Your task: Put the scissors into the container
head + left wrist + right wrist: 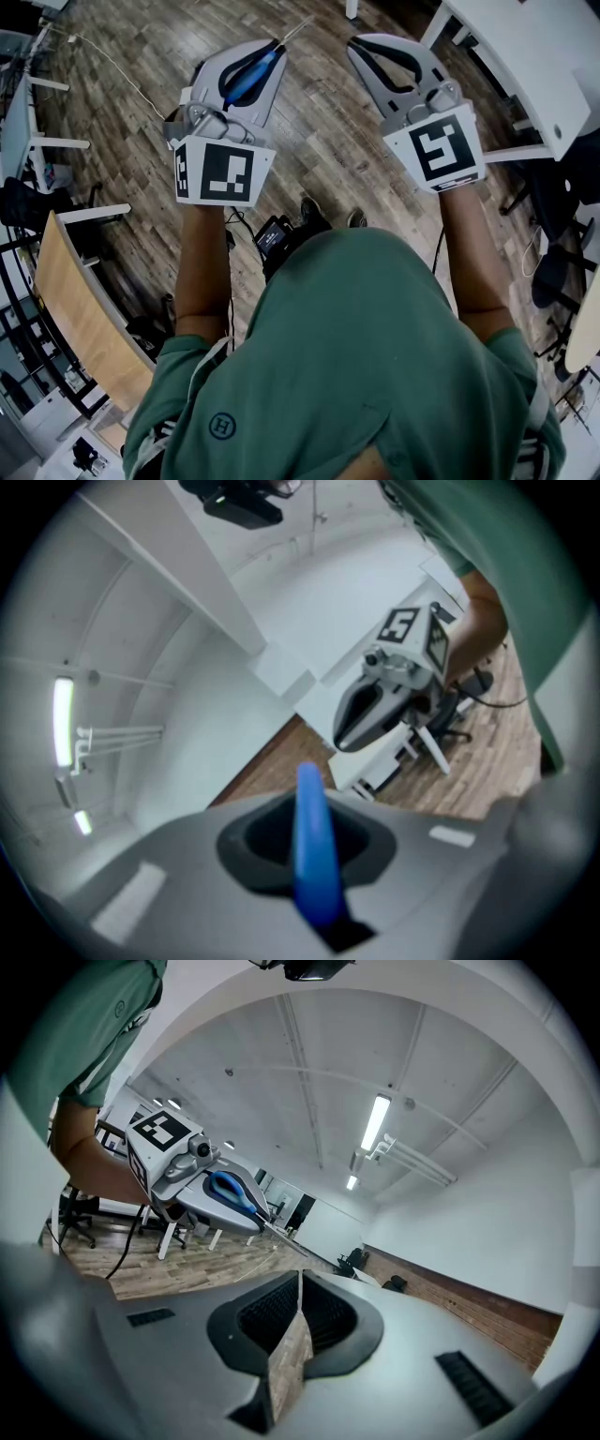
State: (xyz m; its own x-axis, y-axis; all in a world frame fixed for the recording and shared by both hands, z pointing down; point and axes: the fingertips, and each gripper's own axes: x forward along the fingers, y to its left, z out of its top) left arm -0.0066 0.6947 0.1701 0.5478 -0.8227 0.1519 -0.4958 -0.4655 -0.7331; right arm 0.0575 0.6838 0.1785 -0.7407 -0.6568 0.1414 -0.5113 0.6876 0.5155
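My left gripper (272,47) is raised over the wood floor and shut on the scissors (251,77). Their blue handle lies between the jaws and a thin metal tip sticks out past them. In the left gripper view the blue handle (312,855) stands upright in the jaw gap. The right gripper view shows the same scissors (232,1194) from the side, inside the left gripper (267,1227). My right gripper (361,42) is held up beside it at about the same height, shut, with nothing between its fingertips (298,1279). No container is in view.
Wood floor (309,141) lies below both grippers. A white table (525,56) stands at the upper right, with dark office chairs (553,272) further down on the right. A wood-topped desk (75,309) is at the left. The person's green shirt (356,356) fills the bottom.
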